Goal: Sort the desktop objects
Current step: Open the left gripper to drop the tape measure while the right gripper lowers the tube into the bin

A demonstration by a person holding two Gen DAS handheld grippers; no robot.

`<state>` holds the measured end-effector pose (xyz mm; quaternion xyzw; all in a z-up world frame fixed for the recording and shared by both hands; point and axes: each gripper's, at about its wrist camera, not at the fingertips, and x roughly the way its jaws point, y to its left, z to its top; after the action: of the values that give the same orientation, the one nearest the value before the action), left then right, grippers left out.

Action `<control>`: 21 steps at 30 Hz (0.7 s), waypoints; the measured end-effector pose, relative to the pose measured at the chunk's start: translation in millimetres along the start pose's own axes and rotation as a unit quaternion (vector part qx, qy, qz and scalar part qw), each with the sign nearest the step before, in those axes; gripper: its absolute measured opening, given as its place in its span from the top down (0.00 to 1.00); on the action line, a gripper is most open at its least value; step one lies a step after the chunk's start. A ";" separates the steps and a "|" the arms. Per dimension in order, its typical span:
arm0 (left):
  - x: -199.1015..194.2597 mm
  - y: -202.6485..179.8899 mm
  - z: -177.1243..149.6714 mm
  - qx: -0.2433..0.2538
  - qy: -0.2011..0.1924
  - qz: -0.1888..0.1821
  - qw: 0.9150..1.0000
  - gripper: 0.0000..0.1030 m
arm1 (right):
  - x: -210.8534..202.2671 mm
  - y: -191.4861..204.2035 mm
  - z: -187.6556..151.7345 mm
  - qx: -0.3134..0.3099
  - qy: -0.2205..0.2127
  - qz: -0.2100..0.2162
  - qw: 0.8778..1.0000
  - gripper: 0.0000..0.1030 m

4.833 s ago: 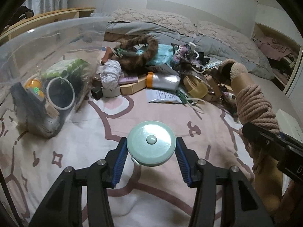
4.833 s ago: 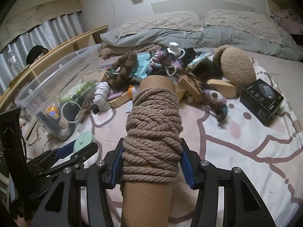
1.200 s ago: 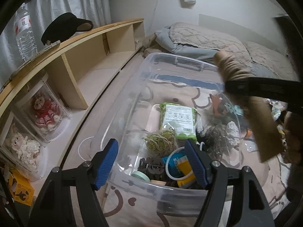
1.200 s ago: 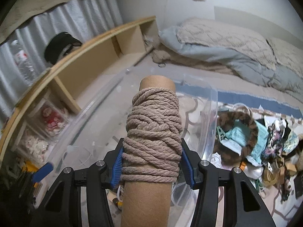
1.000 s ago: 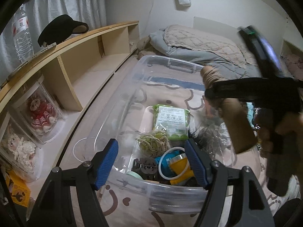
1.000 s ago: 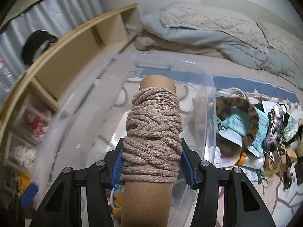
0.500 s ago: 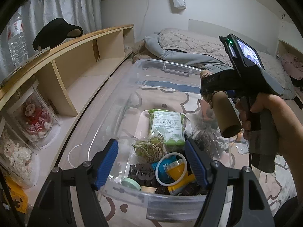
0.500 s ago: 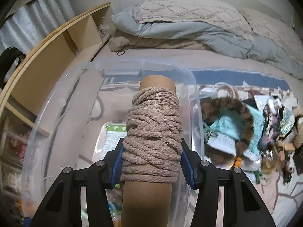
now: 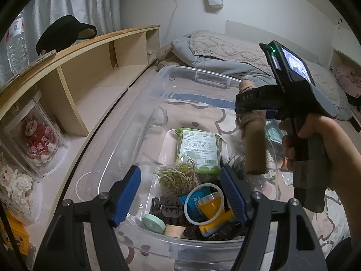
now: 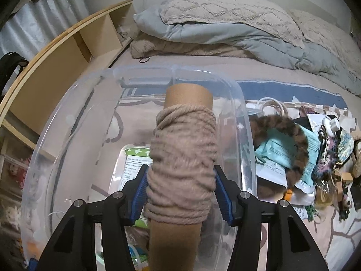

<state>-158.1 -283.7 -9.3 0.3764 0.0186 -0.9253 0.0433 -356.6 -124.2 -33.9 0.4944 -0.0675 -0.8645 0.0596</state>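
Progress judged partway. Bin (image 9: 144,117) (clear plastic, on the bed) is already loaded at its near end: green pack (image 9: 199,149), twine bundle (image 9: 178,178), white ring (image 9: 204,203), yellow cup (image 9: 213,207), mint disc (image 9: 153,222), plus dark pieces that cannot be identified. Far half of the bin floor is seen bare. Pile (image 10: 315,155) is left unsorted beside the bin's right wall: papers, a furry brown loop, small trinkets (too cluttered to itemise).

Spool (image 10: 182,169) is pinched upright in the right gripper (image 10: 181,194), pads pressed against the rope wrap on both sides. In the left view it is seen held above the bin's right side, not yet inside, touching nothing else. Drop-off is judged the step in hand.

Spool appearance: brown cardboard tube, thick beige rope wound around the middle in loose overlapping turns, bare tube left at both ends. No loose tail is visible.

Left gripper (image 9: 180,194) is held wide apart, nothing between the blue pads, hovering over the bin's near end.
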 end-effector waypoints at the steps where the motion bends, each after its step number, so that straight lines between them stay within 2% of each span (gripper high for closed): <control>1: 0.1 0.0 -0.1 0.000 0.000 0.000 1.000 0.30 | -0.5 -0.3 -0.4 0.001 -0.001 0.001 1.000 0.44; 5: -0.1 -0.1 -0.4 0.000 0.000 -0.003 1.000 0.30 | -6.1 3.8 0.2 -0.004 -0.015 0.006 1.000 0.32; 14: -2.7 -5.4 -0.4 0.005 0.000 -0.004 1.000 0.30 | -10.1 0.0 -1.7 -0.007 -0.017 0.003 1.000 0.31; 21: -6.2 -5.9 -1.3 0.001 0.002 -0.004 1.000 0.30 | -16.5 -2.8 -8.9 -0.017 -0.007 0.026 0.999 0.31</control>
<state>-153.3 -277.3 -5.9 0.3779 0.0192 -0.9248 0.0396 -340.6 -119.1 -24.9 0.4854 -0.0658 -0.8671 0.0905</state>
